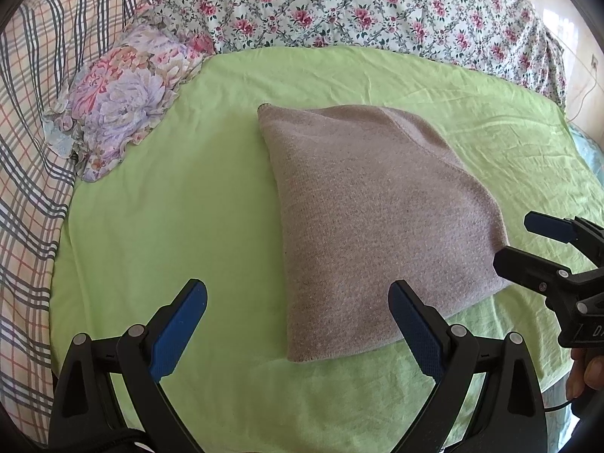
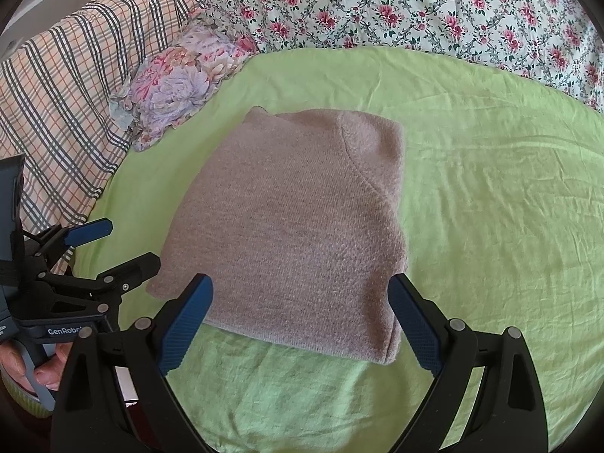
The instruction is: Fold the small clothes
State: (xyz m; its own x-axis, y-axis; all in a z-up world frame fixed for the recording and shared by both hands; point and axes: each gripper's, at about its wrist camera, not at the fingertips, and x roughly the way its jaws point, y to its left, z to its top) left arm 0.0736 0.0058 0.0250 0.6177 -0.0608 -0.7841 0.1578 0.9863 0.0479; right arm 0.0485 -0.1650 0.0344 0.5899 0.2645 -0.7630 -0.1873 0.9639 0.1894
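A bedroom in a home. The working surface is a bed covered with a light green sheet (image 1: 211,204). Along its far side lies a quilt in a pink rose print (image 1: 377,3); at the left lie a plaid checked quilt (image 1: 34,120) and a small frilled pillow with a peony pattern (image 1: 120,94). A pale wall (image 1: 581,45) shows at the right edge.

Black claw (image 1: 298,324) frames, blue textured pads (image 1: 177,334) (silver rivets).
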